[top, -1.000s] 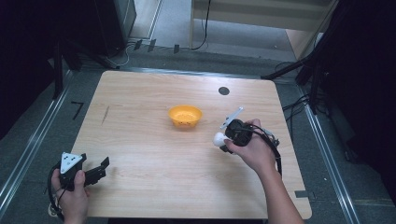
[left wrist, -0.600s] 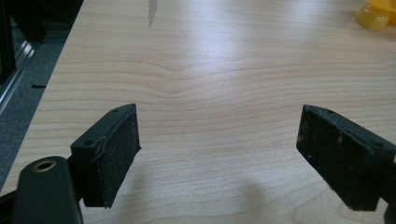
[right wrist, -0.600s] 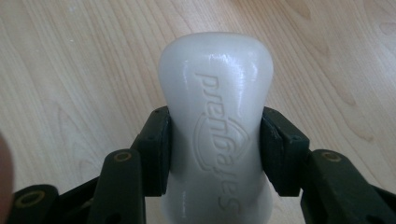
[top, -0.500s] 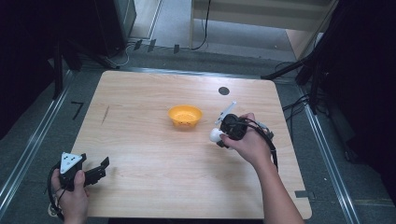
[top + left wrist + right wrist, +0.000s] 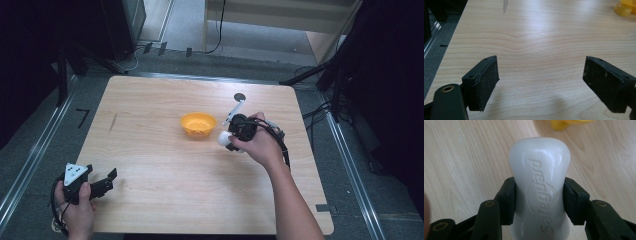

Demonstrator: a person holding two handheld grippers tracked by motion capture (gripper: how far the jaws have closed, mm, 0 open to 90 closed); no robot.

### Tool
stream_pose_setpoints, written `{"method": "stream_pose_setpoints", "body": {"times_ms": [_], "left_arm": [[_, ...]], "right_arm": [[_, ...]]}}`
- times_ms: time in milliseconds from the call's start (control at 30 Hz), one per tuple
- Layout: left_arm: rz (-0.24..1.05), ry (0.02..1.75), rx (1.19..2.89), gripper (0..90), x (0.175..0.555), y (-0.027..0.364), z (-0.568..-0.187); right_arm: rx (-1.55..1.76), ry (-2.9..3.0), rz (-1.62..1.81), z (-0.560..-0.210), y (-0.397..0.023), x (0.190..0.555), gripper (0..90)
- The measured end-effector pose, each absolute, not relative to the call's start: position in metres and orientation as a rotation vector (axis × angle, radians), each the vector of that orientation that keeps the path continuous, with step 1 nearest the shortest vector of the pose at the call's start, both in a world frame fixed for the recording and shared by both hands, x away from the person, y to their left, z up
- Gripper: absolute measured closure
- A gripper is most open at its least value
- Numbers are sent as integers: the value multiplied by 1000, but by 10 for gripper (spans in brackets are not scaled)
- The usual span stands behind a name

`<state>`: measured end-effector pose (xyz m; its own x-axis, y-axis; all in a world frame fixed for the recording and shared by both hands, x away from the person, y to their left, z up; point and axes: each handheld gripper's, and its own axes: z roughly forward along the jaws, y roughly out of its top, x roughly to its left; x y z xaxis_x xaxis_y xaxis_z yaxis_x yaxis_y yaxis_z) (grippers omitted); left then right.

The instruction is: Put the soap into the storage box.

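One embossed white pestle (image 5: 539,192) between right claw (image 5: 539,200) pads, lettering close-up.

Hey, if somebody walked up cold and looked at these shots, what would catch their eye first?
Probably the white object clamped between the right gripper's jaws, with raised lettering on it, held just right of the orange bowl at mid-table. After that, the left gripper near the table's front left corner, jaws wide apart over bare wood.

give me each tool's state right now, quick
Left tool: open, holding nothing, over bare table.
Right tool: closed on a white bottle-like object, near the orange bowl.
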<state>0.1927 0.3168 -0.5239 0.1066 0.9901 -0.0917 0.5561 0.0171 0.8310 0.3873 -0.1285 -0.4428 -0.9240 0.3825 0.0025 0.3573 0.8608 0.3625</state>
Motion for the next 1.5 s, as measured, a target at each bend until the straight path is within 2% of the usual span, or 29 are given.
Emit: {"method": "stream_pose_setpoints", "body": {"times_ms": [900, 1500], "left_arm": [[721, 1542, 1623, 139, 193, 318, -524], [712, 1539, 1615, 139, 192, 319, -524]], "right_arm": [[501, 2989, 551, -427, -94, 424, 510], [264, 2989, 509, -423, -62, 442, 509]]}}
